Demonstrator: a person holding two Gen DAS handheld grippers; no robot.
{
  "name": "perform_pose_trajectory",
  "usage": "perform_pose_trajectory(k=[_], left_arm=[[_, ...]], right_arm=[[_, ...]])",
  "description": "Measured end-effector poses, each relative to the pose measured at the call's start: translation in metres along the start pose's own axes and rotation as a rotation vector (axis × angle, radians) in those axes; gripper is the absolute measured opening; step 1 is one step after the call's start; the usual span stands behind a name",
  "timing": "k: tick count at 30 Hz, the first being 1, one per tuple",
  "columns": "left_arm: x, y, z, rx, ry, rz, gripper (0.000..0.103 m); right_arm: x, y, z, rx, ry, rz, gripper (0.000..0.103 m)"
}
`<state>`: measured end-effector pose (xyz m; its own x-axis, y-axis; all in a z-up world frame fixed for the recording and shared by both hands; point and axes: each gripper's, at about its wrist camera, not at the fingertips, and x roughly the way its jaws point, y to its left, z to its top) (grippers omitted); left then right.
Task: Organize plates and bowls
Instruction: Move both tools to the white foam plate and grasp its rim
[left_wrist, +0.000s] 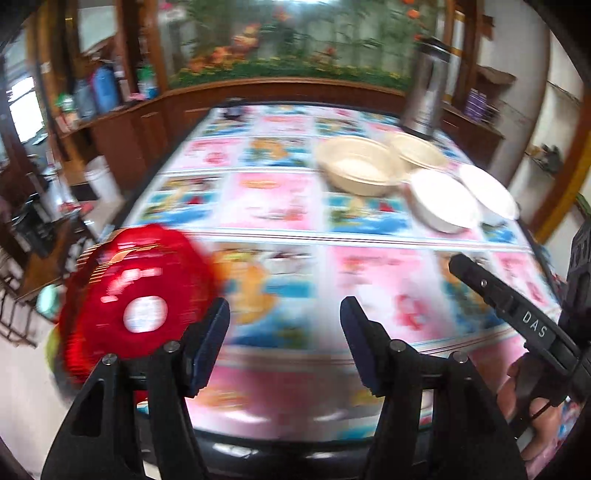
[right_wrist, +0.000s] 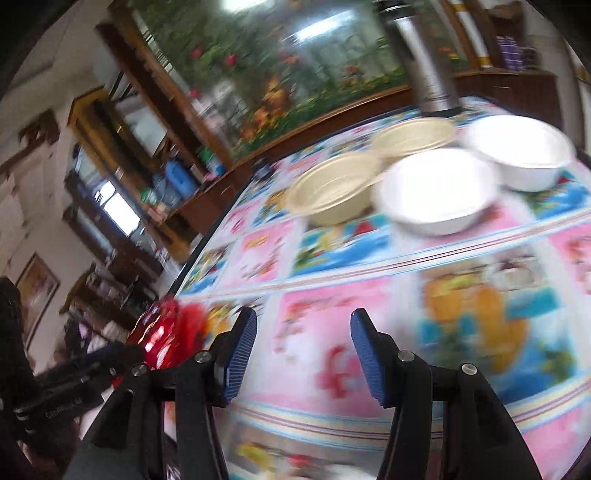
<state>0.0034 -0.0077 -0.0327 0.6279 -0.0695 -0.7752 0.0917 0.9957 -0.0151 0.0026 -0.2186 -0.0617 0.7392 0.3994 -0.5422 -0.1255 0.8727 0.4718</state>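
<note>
Your left gripper (left_wrist: 284, 343) and right gripper (right_wrist: 303, 354) both gape with nothing between the pads. Four bowls (left_wrist: 356, 170) cluster upper right on the tablecloth (left_wrist: 273, 199); red plates (left_wrist: 136, 295) overhang its left edge, leaving the middle free.

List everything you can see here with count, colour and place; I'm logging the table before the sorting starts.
Beige bowls: two, far right part of the table, side by side.
White bowls: two, right of the beige ones.
Red plates: one stack, count unclear, near left table edge.
Steel flask: one, silver, behind the bowls.
Tablecloth: one, pink and blue cartoon print.
Left gripper: black, blue pads, open, empty.
Right gripper: black, blue pads, open, empty.
</note>
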Motion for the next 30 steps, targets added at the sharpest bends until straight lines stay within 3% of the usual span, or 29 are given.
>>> perform_pose_trajectory(k=[4, 10, 18, 22, 23, 26, 30], left_arm=[[0.025, -0.039, 0.014, 0.012, 0.069, -0.066, 0.061], [0.068, -0.071, 0.050, -0.102, 0.174, -0.139, 0.061], [0.099, -0.099, 0.084, -0.130, 0.197, -0.143, 0.061], [0.106, -0.110, 0.094, -0.075, 0.180, -0.101, 0.061], [0.109, -0.109, 0.095, -0.081, 0.183, -0.083, 0.061], [0.114, -0.104, 0.100, -0.116, 0.194, -0.131, 0.061], [0.127, -0.099, 0.104, -0.112, 0.200, -0.077, 0.061]], right_arm=[[-0.026, -0.049, 0.018, 0.071, -0.051, -0.053, 0.060], [-0.043, -0.103, 0.056, 0.180, -0.078, -0.065, 0.061], [-0.031, -0.150, 0.095, 0.285, -0.045, -0.026, 0.061], [-0.031, -0.184, 0.095, 0.378, -0.073, -0.056, 0.061], [-0.031, -0.191, 0.095, 0.404, -0.080, -0.052, 0.061], [-0.030, -0.211, 0.097, 0.466, -0.100, -0.051, 0.061], [-0.022, -0.225, 0.098, 0.519, -0.104, -0.031, 0.061]])
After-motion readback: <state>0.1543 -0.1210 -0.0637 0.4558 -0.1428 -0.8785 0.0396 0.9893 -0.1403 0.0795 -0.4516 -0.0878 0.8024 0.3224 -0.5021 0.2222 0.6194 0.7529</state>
